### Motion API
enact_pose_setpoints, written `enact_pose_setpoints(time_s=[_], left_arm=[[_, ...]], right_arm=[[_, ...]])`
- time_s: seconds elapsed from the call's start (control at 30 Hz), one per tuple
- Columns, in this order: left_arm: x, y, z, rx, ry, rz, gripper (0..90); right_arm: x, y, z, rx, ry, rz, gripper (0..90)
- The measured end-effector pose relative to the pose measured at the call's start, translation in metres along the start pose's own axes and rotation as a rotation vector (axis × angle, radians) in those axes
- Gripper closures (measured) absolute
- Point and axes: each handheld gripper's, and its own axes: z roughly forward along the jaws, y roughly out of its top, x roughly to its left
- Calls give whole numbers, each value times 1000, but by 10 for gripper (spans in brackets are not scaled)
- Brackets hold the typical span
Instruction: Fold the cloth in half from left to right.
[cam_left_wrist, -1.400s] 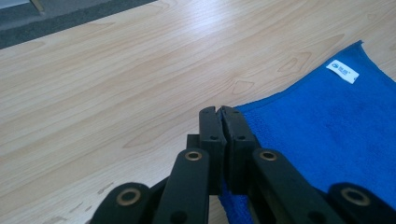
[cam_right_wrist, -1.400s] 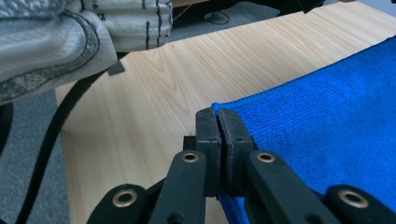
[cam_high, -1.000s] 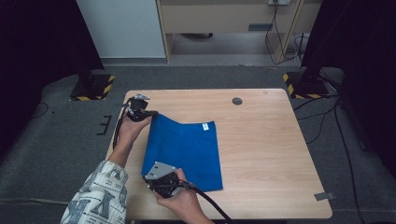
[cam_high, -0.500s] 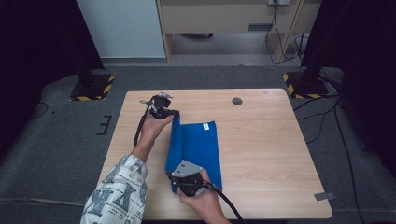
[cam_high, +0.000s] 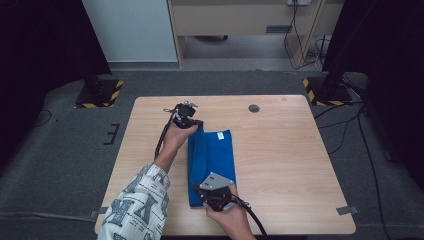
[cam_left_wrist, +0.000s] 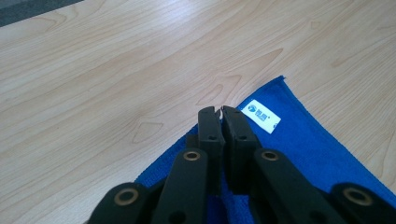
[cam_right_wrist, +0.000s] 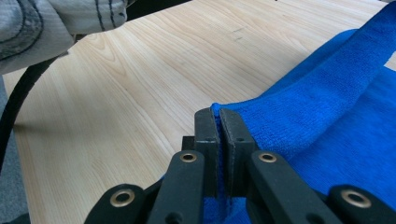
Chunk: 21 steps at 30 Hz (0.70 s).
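Observed from left to right. A hazard-striped stand base (cam_high: 100, 94) is noted on the grey floor beyond the counter's far left corner, well apart from the work. The wooden counter (cam_high: 300, 165) is bare along its left strip. A patterned sleeve (cam_high: 137, 205) is seen entering from the near edge.

The left gripper (cam_high: 196, 123) is found at the far end of the blue cloth (cam_high: 220, 150), its jaws closed on that end's edge; in the left gripper view the jaws (cam_left_wrist: 220, 122) are pressed together with blue fabric caught between them, and a white label (cam_left_wrist: 261, 116) is seen on the cloth just beyond the tips.

The cloth lies folded in a narrow strip at the counter's middle, running from far to near. The right gripper (cam_high: 202, 192) is found at its near end, jaws clamped on a raised fold (cam_right_wrist: 217, 122).

Further right, a dark round insert (cam_high: 254, 108) is set in the counter, well apart from the cloth. A piece of tape (cam_high: 347, 210) is noted near the right front corner. A second striped base (cam_high: 322, 90) stands on the floor at far right. Nothing is seen obstructing either gripper.
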Motion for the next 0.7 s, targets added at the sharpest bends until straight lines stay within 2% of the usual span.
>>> enact_pose_setpoints(time_s=[0.2, 0.43, 0.7], left_arm=[[-14, 6, 5, 3, -8, 33, 868], [-25, 13, 12, 1, -32, 51, 868], [-33, 13, 23, 24, -43, 61, 866]], right_arm=[[-5, -4, -10, 3, -16, 4, 870], [-11, -14, -16, -1, -36, 36, 869], [-11, -14, -22, 3, -39, 29, 868]])
